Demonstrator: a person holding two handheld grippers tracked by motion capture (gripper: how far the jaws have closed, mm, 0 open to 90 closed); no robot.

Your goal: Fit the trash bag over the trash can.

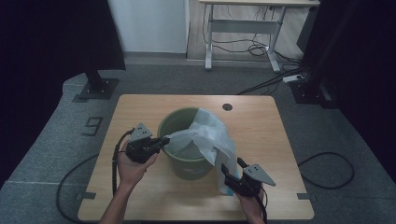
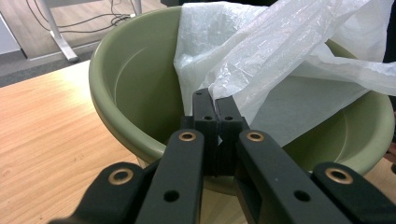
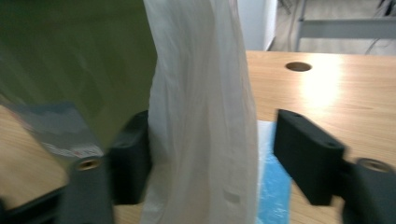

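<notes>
An olive-green plastic bucket (image 1: 173,122) stands at the middle of the wooden table (image 1: 140,107). A thin white plastic bag (image 1: 208,132) lies half in it and spills over its right rim down to the tabletop. My left gripper (image 1: 164,141) sits at the bucket's left rim, shut on an edge of the bag (image 2: 261,60) above the bucket (image 2: 130,79). My right gripper (image 1: 232,167) is open at the bucket's front right. The hanging part of the bag (image 3: 201,116) passes between its jaws, beside the bucket's wall (image 3: 79,60).
A blue-and-white flat packet (image 3: 275,186) lies on the table under the hanging bag. A round cable hole (image 1: 227,107) is at the table's far side. Cables cross the floor, and another desk (image 1: 243,28) stands behind.
</notes>
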